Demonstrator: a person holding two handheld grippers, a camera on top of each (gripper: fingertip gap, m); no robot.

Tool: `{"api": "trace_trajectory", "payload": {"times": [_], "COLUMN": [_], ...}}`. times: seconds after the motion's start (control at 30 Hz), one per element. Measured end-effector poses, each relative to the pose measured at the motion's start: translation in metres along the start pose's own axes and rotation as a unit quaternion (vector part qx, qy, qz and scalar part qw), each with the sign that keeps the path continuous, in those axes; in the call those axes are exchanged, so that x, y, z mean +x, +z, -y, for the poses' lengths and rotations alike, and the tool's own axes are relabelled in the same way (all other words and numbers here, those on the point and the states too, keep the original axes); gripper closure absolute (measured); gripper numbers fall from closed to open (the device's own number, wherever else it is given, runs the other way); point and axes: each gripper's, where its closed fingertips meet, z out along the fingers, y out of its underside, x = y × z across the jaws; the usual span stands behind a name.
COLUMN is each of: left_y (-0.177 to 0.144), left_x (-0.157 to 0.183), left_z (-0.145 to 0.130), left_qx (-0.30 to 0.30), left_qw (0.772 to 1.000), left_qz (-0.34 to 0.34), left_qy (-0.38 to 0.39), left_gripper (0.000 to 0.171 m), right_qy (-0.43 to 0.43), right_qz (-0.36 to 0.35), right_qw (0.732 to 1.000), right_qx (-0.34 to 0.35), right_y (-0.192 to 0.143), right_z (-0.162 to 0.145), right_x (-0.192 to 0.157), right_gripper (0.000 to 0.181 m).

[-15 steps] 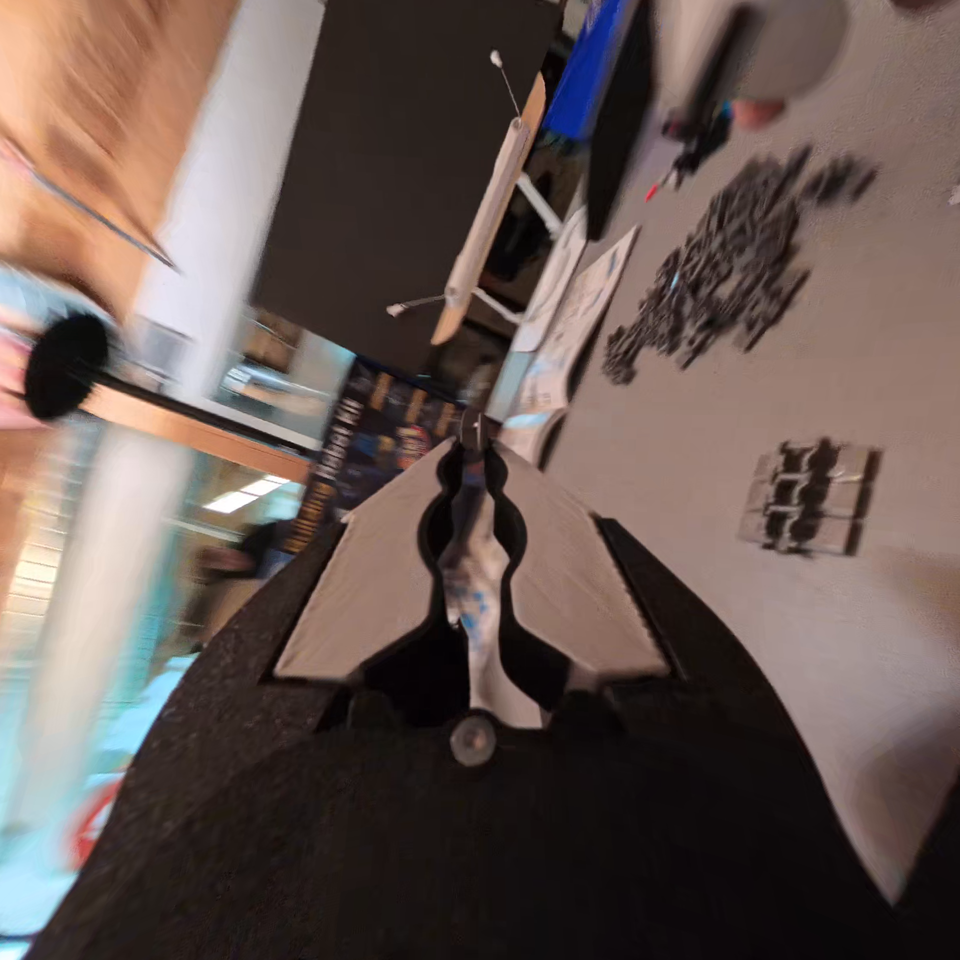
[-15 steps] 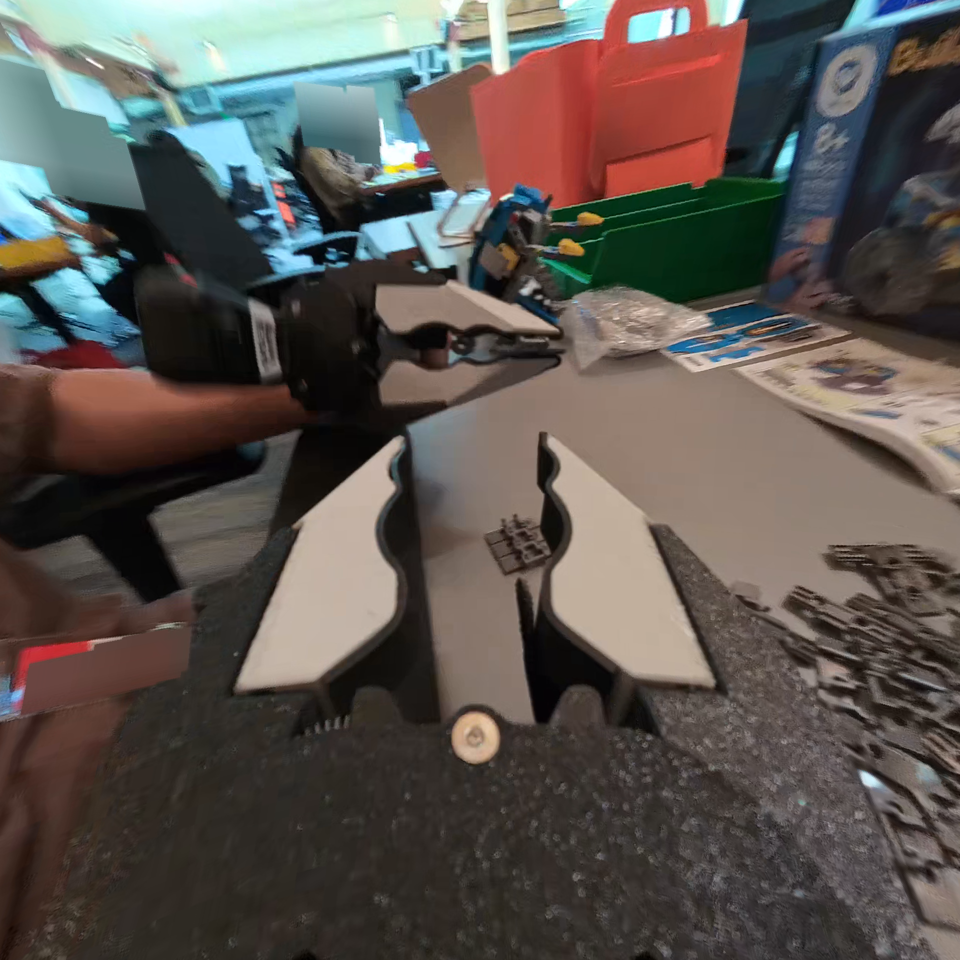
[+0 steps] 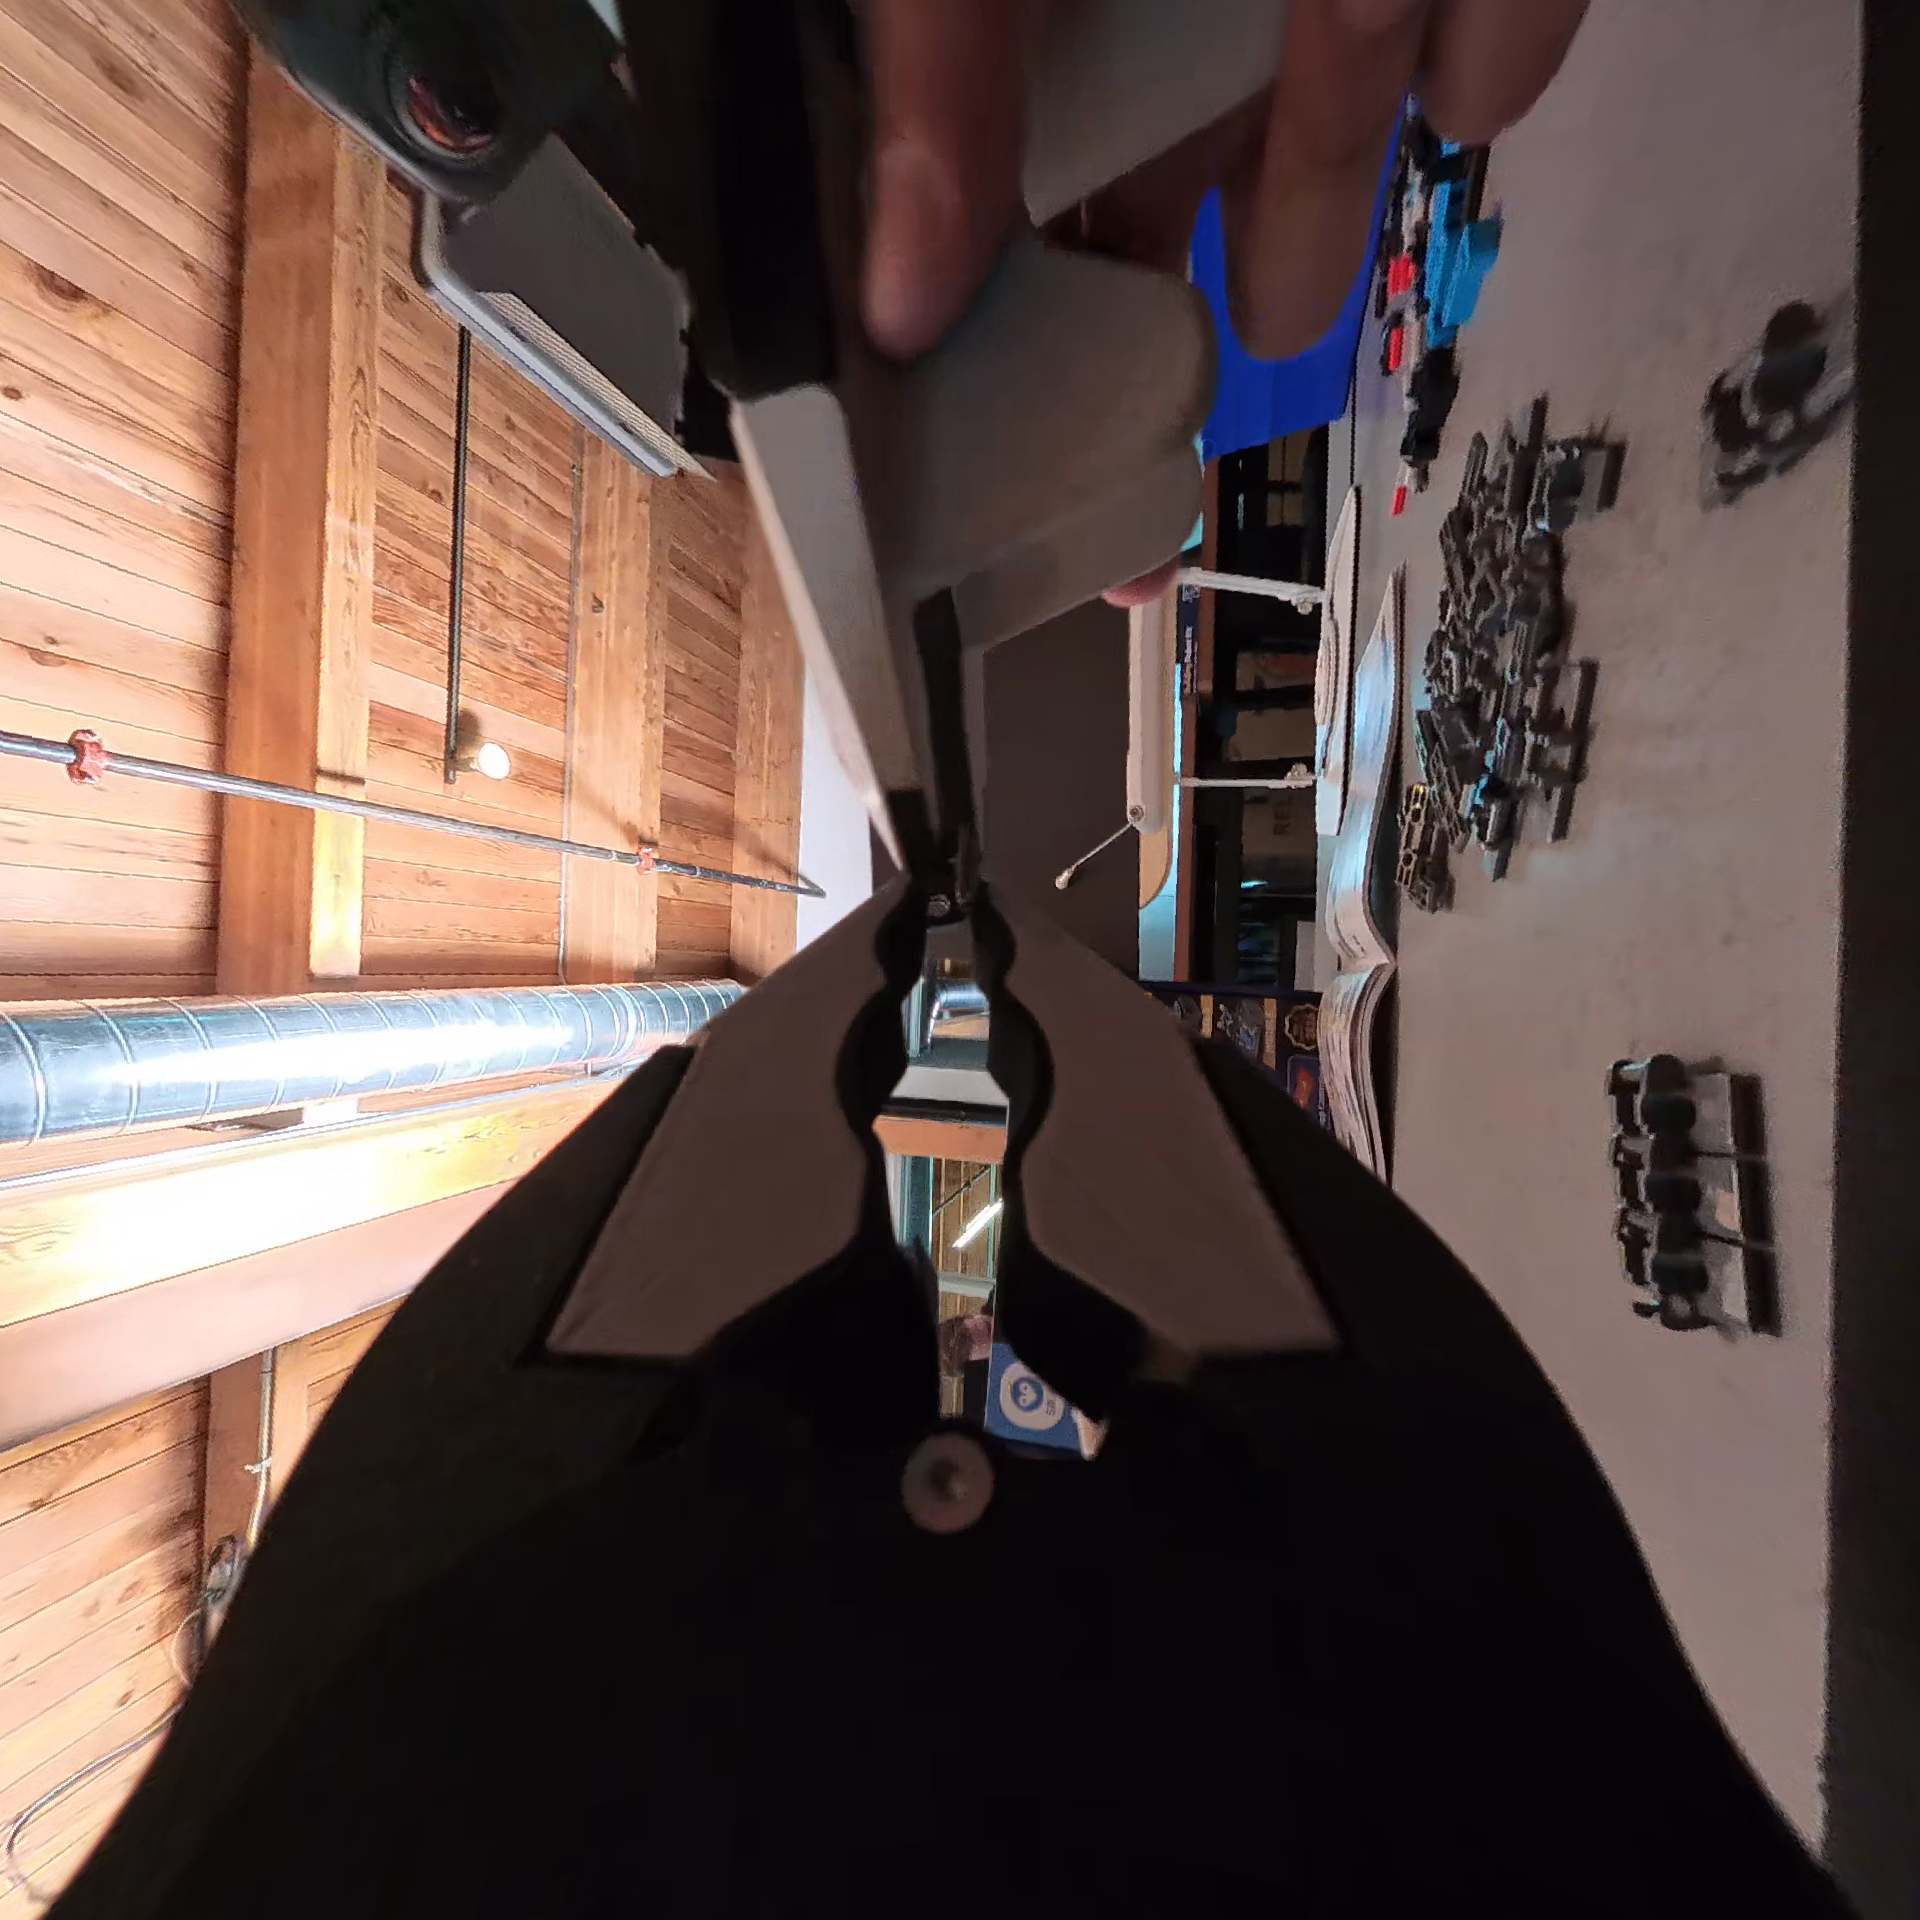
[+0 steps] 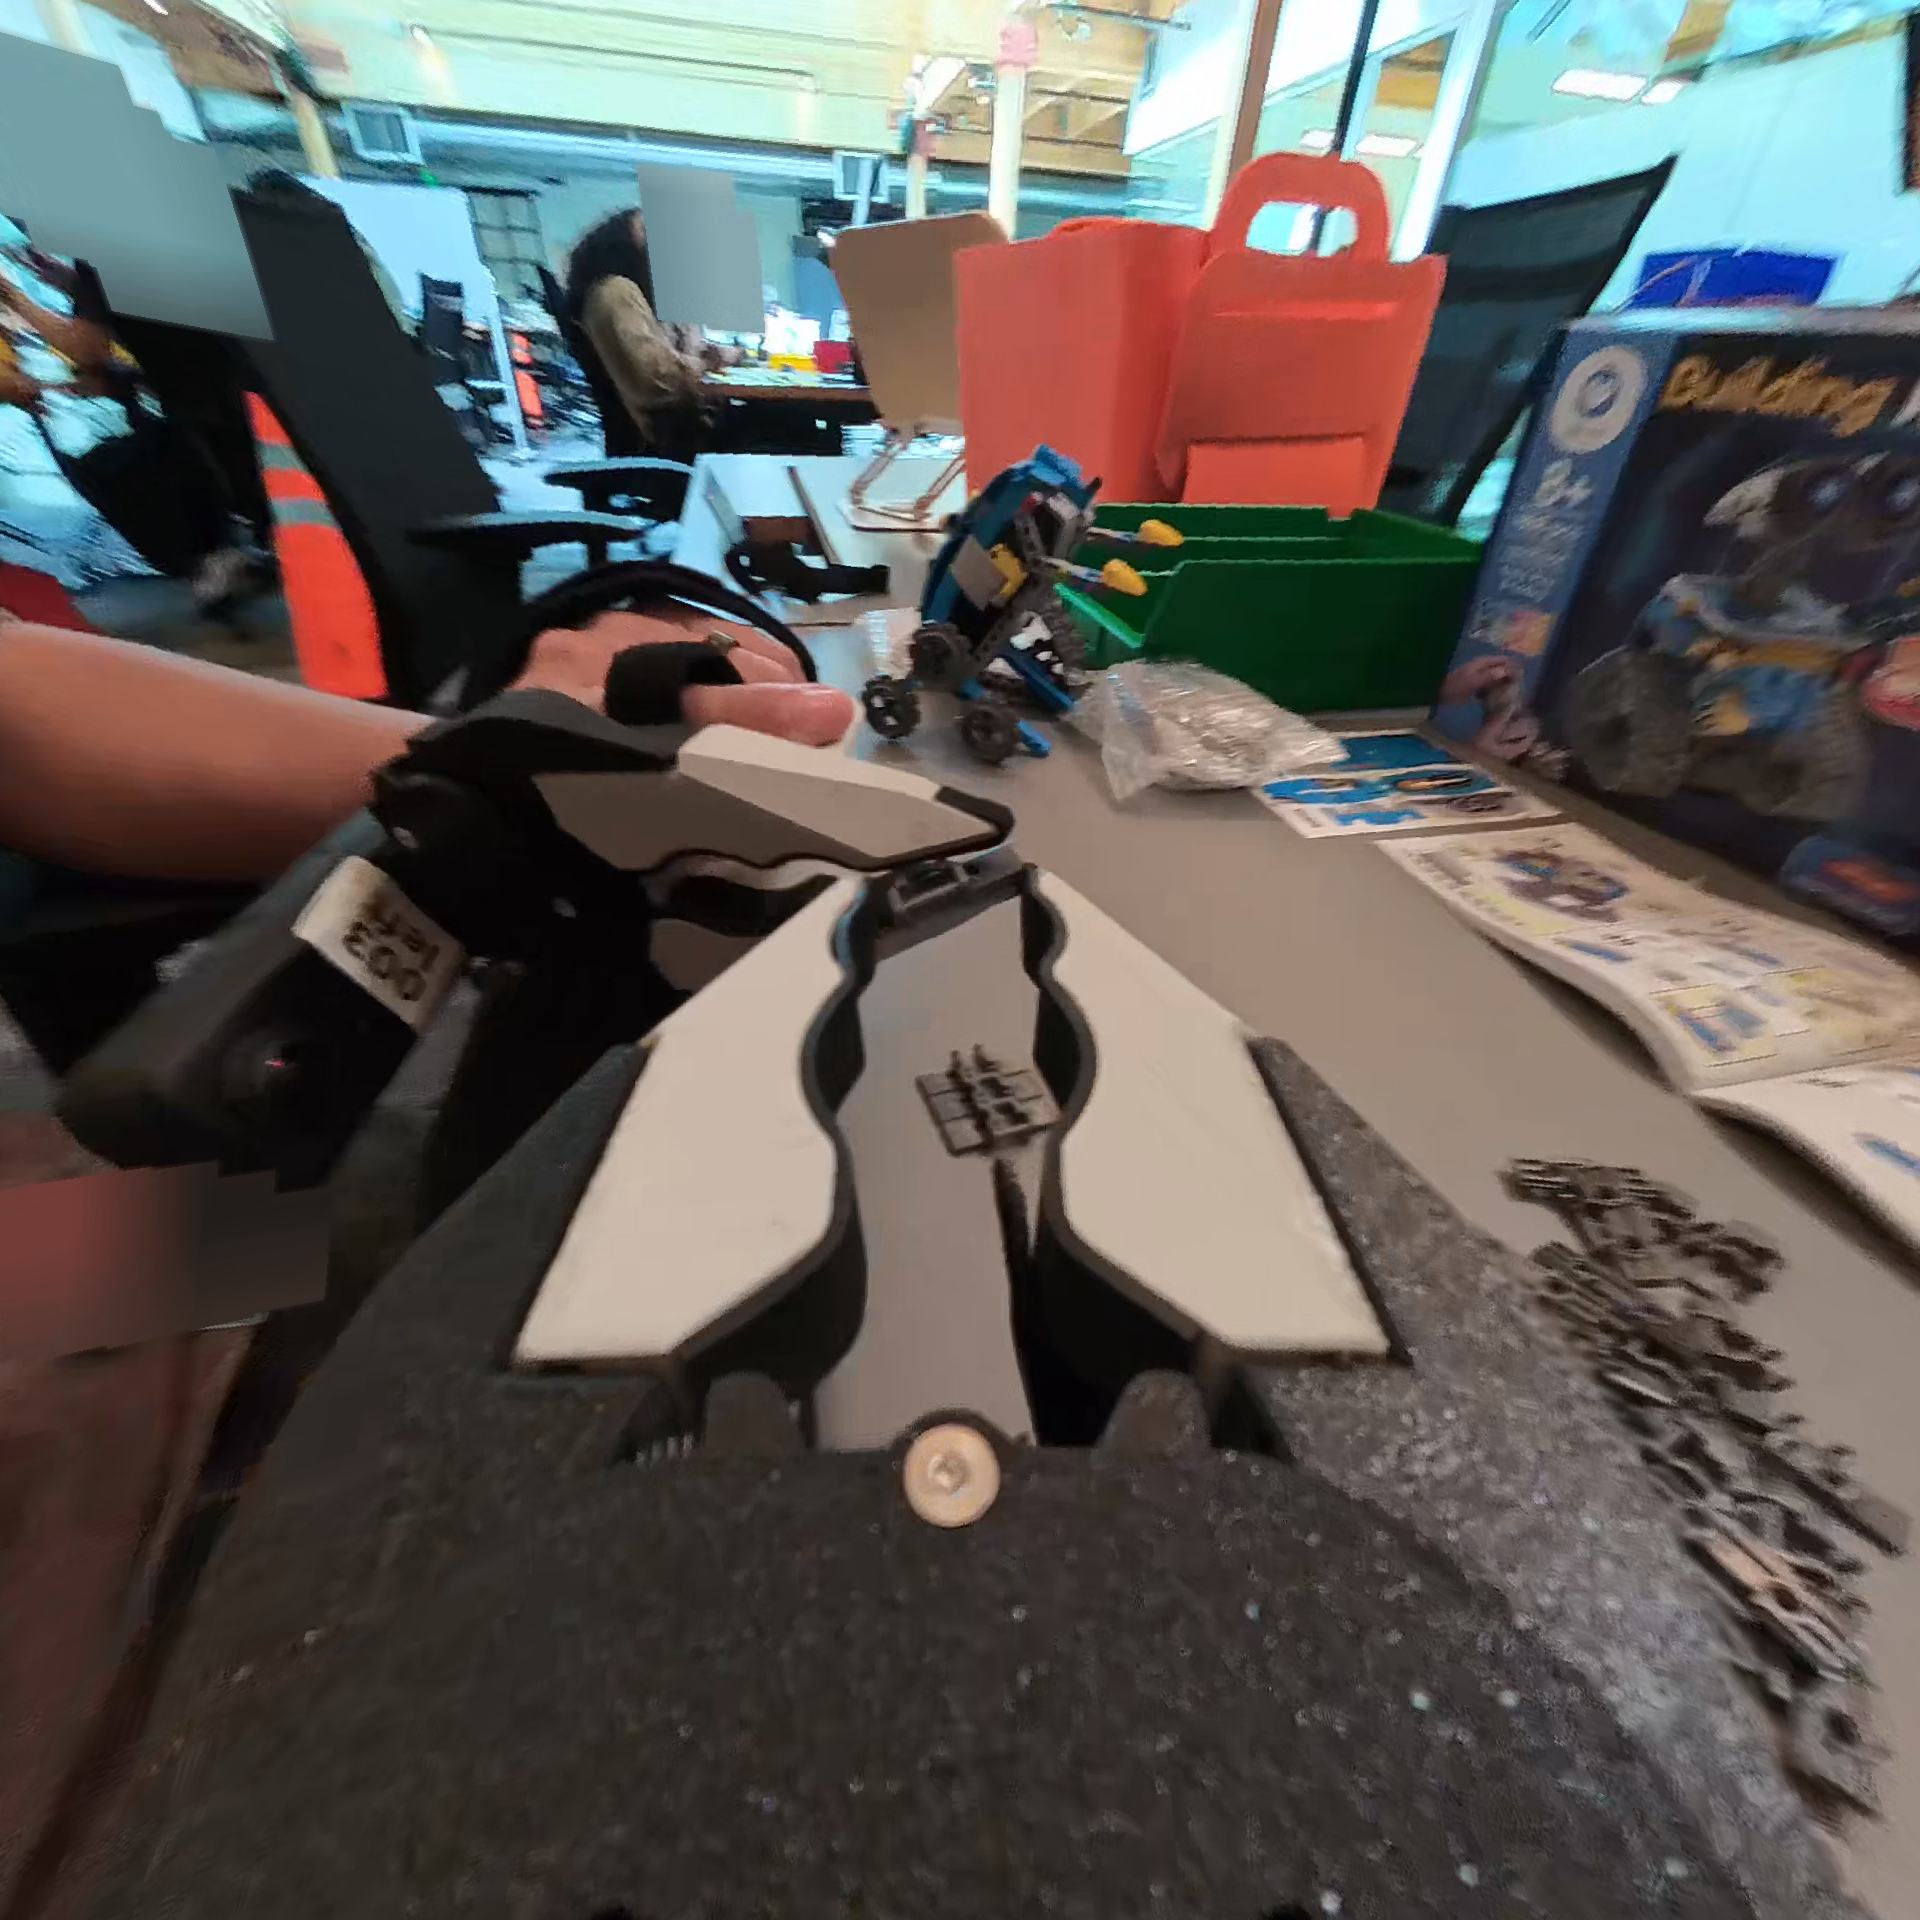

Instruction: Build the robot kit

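My left gripper [image 3: 940, 902] is shut on a small black piece [image 3: 940, 906] at its fingertips, held in the air. It also shows in the right wrist view [image 4: 982, 836], coming in from the left in a person's hand [image 4: 727, 691]. My right gripper [image 4: 945, 888] meets it tip to tip, its jaws closed in on the sides of the same piece [image 4: 940, 891]. The right gripper shows from above in the left wrist view [image 3: 935, 842]. Below on the grey table [image 4: 1247, 935] lies a small flat black assembly [image 4: 987, 1107]. It also appears in the left wrist view [image 3: 1683, 1195].
A pile of black pieces [image 4: 1683, 1403] lies to the right. An instruction booklet [image 4: 1683, 966], a clear plastic bag [image 4: 1184, 727], a blue toy vehicle [image 4: 997, 634], green bins [image 4: 1268, 613], an orange bag [image 4: 1195, 343] and a printed box [image 4: 1714, 582] stand farther back. Both grippers' tips are close together, under 4 cm apart.
The left gripper has rolled over and moved in to the right gripper's tips with its piece. The right jaws have narrowed from wide open onto the piece.
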Motion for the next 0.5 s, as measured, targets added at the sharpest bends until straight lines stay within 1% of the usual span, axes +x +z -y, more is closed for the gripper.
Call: {"api": "trace_trajectory", "payload": {"times": [0.13,0.2,0.23,0.3,0.4,0.5], "left_y": [0.0,-0.001,-0.001,-0.003,-0.005,-0.005], "left_x": [0.003,0.01,0.013,0.019,0.026,0.024], "left_z": [0.001,-0.001,-0.001,-0.001,-0.001,-0.002], "left_qx": [0.003,0.006,0.009,0.014,0.015,0.011], "left_qw": [1.0,1.0,0.999,0.999,0.998,0.998], "left_qz": [-0.012,-0.027,-0.032,-0.042,-0.057,-0.059], "left_qy": [-0.009,-0.004,0.0,0.007,0.009,0.004], "left_gripper": [0.165,0.165,0.165,0.165,0.165,0.164], "right_qy": [-0.061,-0.103,-0.117,-0.126,-0.114,-0.127], "right_qz": [-0.026,-0.043,-0.044,-0.043,-0.026,-0.029], "right_qw": [0.998,0.993,0.992,0.99,0.991,0.989], "right_qx": [-0.009,-0.028,-0.035,-0.051,-0.071,-0.064], "right_y": [-0.001,0.001,0.002,0.004,0.006,0.007], "right_z": [-0.001,-0.006,-0.009,-0.016,-0.025,-0.023], "right_x": [0.0,0.0,-0.002,-0.002,-0.002,-0.002], "right_gripper": [0.158,0.159,0.163,0.164,0.164,0.164]}}
